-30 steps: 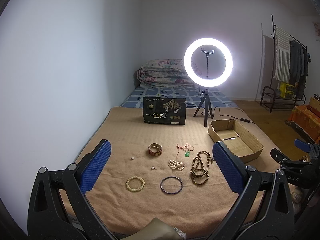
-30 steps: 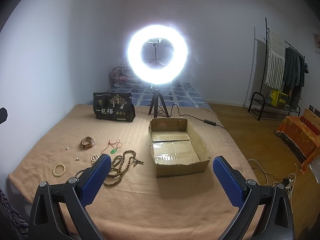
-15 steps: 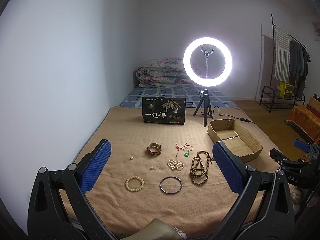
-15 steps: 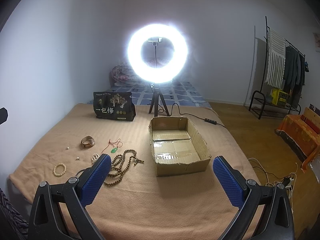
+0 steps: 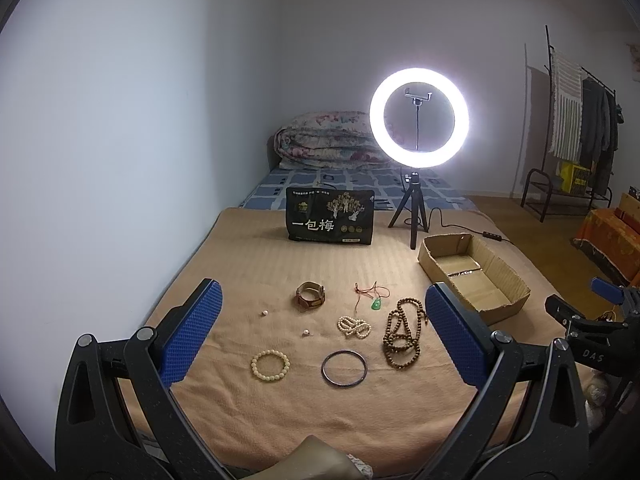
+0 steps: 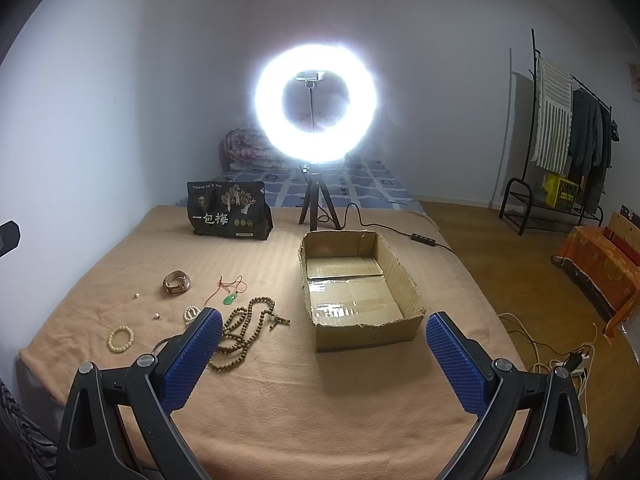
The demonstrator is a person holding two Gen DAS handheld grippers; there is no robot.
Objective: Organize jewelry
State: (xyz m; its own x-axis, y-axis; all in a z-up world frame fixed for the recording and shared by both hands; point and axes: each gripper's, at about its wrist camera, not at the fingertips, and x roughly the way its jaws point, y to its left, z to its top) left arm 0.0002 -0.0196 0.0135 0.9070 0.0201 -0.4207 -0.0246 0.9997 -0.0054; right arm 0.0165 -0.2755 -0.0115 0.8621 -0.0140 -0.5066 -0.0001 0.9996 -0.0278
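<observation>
- While both are held above the near edge of the bed [image 5: 248, 264], the left tool [image 5: 320, 334] and right tool [image 6: 322, 356] gape wide, holding nothing.
- Nearest lie a cream bead bracelet [image 5: 270, 365] and a dark bangle [image 5: 344, 369].
- Beyond them lie the wooden bead strand [image 5: 401, 332], pearl strand [image 5: 354, 326], green pendant [image 5: 376, 303] and watch [image 5: 310, 295].
- Right of these sits a cardboard box [image 6: 404, 280].
- Farthest stand a black pouch [image 5: 330, 222] and a ring light [image 5: 419, 117].

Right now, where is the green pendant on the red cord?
In the left wrist view the green pendant lies mid-blanket, between the watch and the brown bead necklace, just beyond the white bead strand.
</observation>
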